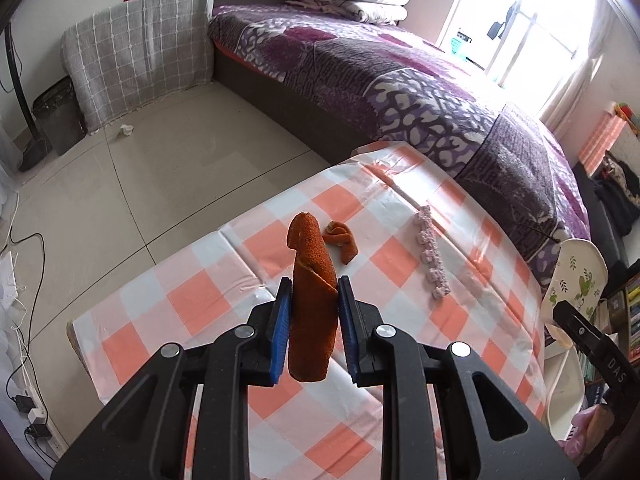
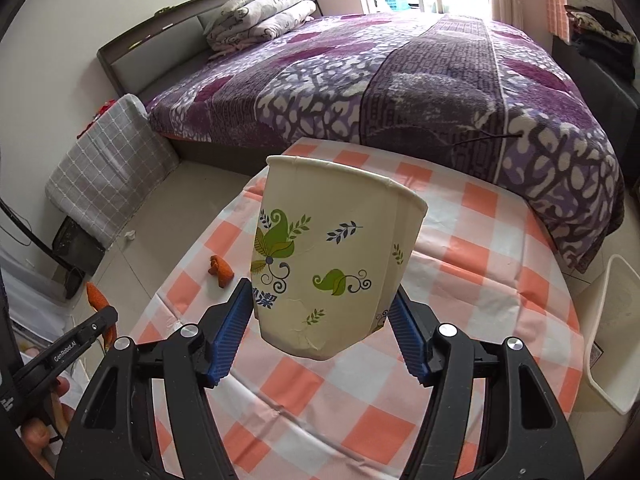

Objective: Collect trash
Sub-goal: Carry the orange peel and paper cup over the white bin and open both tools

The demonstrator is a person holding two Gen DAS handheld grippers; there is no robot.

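Left gripper (image 1: 311, 294): clamped on a long orange peel (image 1: 310, 300), which stands upright between the blue pads, low centre of the left view, lifted off the table (image 1: 208, 304).
Right gripper (image 2: 322, 312): grasping a crumpled paper cup (image 2: 328, 256) by its lower sides; the cup tilts with its rim away, centre of the right view.
Small peel (image 1: 340, 242): curled on the checked cloth just beyond the held peel's tip, slightly to its right, apart from it.
Pink strip (image 1: 432, 252): lies on the table right of centre.
Bin (image 1: 56, 120): dark, on the floor at the far left edge, well apart from both grippers.
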